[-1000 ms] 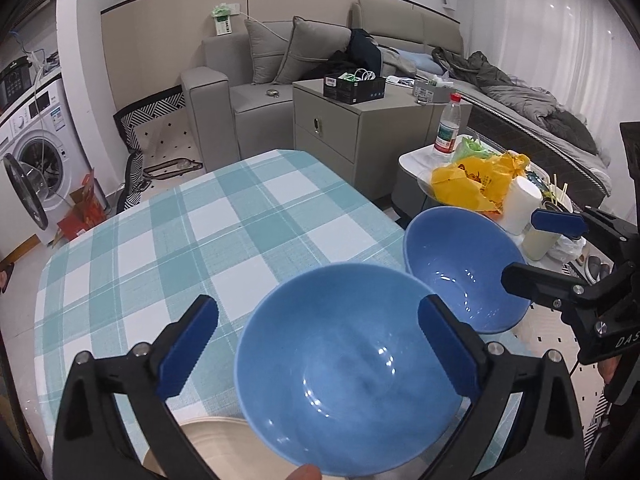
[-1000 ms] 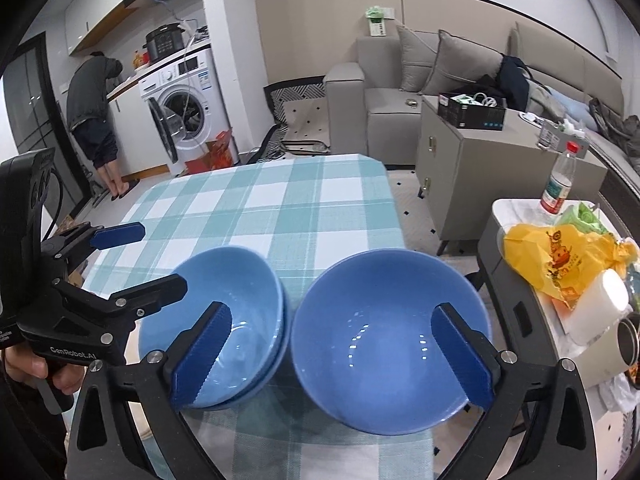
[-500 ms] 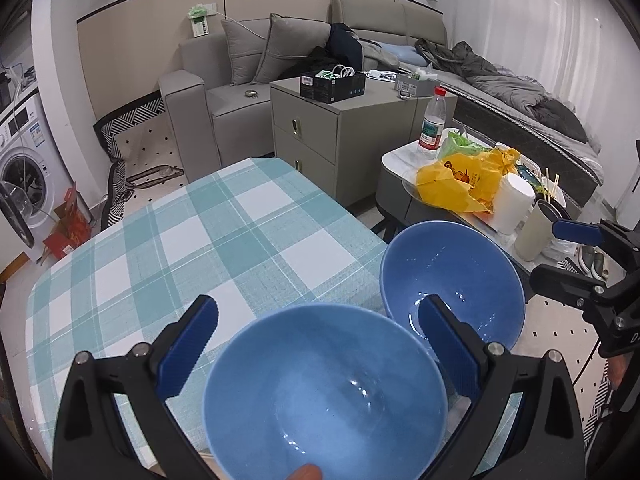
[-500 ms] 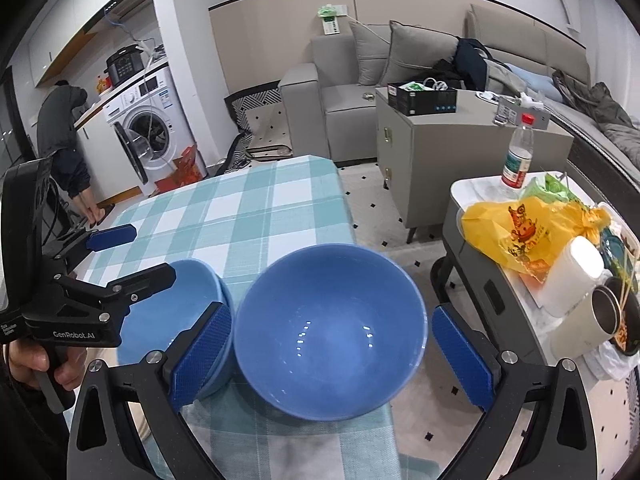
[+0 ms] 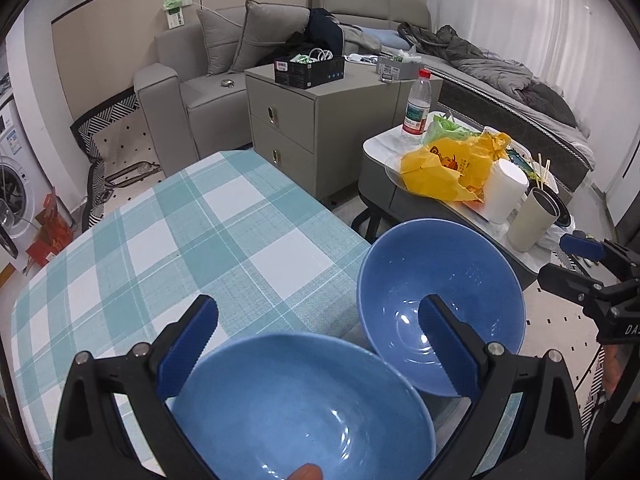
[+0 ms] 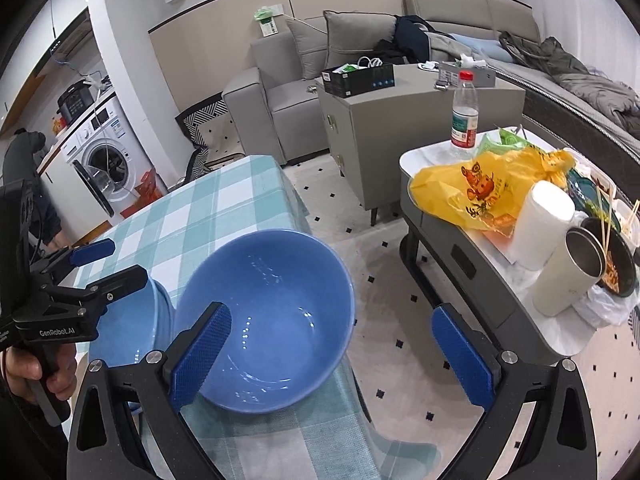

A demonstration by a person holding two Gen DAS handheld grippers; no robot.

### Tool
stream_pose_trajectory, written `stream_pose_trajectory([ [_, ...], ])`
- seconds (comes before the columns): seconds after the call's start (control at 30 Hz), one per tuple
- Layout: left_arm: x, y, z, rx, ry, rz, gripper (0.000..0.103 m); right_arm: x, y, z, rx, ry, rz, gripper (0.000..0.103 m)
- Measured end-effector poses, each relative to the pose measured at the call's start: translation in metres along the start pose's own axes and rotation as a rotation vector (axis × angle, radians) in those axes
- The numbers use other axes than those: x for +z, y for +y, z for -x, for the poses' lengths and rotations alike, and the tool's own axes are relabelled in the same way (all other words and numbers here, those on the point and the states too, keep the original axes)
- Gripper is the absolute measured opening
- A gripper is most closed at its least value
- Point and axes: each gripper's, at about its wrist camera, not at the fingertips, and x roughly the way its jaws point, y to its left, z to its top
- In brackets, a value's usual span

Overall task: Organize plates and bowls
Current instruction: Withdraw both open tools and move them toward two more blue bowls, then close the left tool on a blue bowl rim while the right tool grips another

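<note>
Both bowls drawn nearer; left bowl [image 5: 304, 404] between parted jaws; right bowl [image 6: 268, 332] left of parted jaws.

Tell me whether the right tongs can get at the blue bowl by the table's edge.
Probably yes: the right tongs are open with one finger over the bowl and nothing between; the stacked bowls crowd its left side.
</note>
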Motion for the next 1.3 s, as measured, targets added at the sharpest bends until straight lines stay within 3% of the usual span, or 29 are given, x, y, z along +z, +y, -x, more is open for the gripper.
stream_pose_trajectory([
  [0.5, 0.012, -0.027, -0.034, -0.009, 0.079, -0.097, 0.101, -0.02, -0.02, -0.031, -0.01, 0.073, -0.08, 0.102],
  [0.8, 0.016, -0.034, -0.056, 0.006, 0.144, -0.127, 0.101, -0.027, -0.012, -0.049, -0.002, 0.117, -0.052, 0.102],
  [1.03, 0.016, -0.035, -0.072, -0.03, 0.198, -0.121, 0.099, -0.03, -0.006, -0.058, 0.027, 0.146, -0.047, 0.101],
  [1.3, 0.014, -0.047, -0.073, -0.094, 0.202, -0.159, 0.089, -0.031, -0.004, -0.06, 0.068, 0.161, -0.051, 0.093],
])
